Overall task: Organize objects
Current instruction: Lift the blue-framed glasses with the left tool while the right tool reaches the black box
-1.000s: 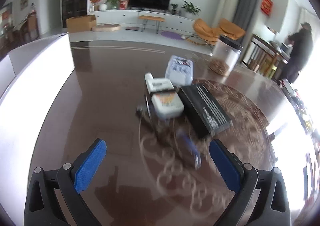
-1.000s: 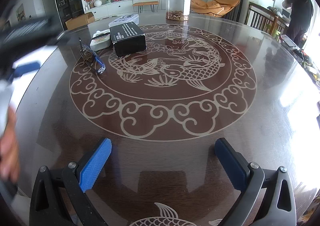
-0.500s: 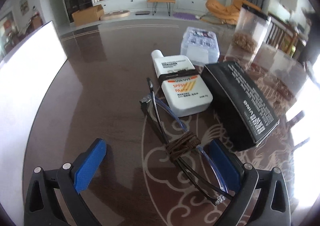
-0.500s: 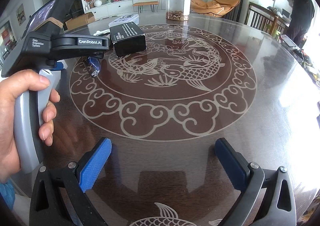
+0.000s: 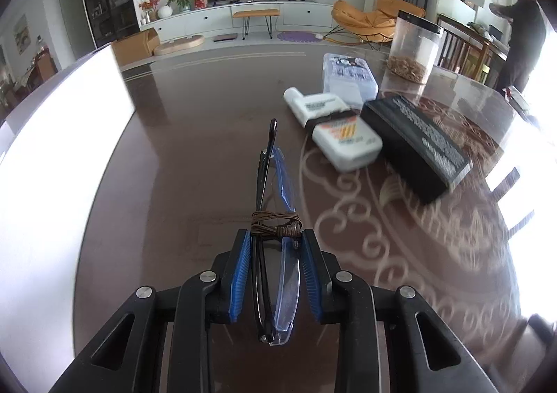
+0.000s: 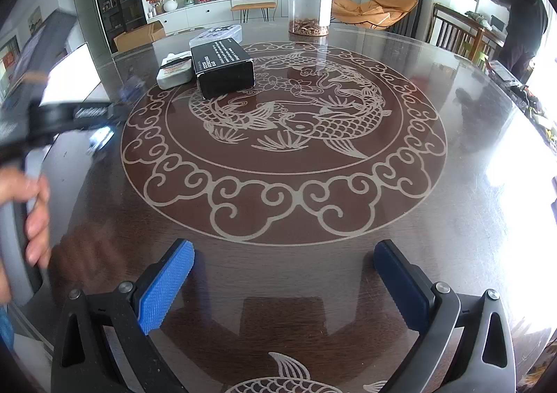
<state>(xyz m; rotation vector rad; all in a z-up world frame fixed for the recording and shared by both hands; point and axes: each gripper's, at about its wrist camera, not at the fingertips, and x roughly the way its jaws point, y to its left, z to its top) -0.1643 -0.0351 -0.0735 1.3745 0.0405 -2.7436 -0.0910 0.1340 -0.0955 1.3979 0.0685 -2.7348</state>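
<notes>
Now clamped, left gripper holds folded glasses level.

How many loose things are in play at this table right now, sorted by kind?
Folded glasses, tied with brown cord, held off the table in the left gripper: 1
White sunscreen bottle, lying flat: 1
Black box: 1
Clear flat plastic case: 1
Clear canister with a black lid: 1
Total: 5

Glossy dark wood table, ribbed blue rubbery claw pads, clear plastic jar
</notes>
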